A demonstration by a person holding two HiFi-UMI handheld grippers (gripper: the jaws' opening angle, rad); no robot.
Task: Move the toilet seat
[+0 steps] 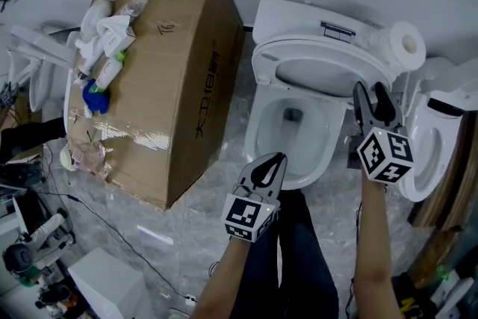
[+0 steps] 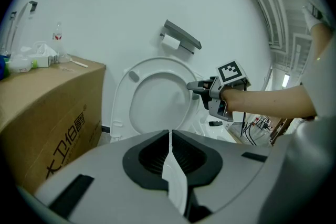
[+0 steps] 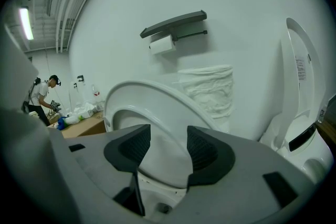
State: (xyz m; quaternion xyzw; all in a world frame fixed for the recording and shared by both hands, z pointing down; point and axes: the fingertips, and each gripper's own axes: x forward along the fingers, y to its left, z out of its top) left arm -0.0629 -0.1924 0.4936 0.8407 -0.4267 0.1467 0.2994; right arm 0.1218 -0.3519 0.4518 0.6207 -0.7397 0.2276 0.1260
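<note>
Right gripper view alone shows toilet seat [image 3: 157, 101] between parted right tongs [image 3: 169, 136].

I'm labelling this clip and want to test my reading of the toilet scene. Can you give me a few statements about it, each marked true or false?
1. The toilet seat is tilted up off the bowl. True.
2. The left gripper has its jaws wide apart. False: they are together, with nothing between them.
3. The right gripper has its jaws apart at the seat's edge. True.
4. The cardboard box stands on the right gripper's side of the toilet. False: it stands on the left gripper's side.
</note>
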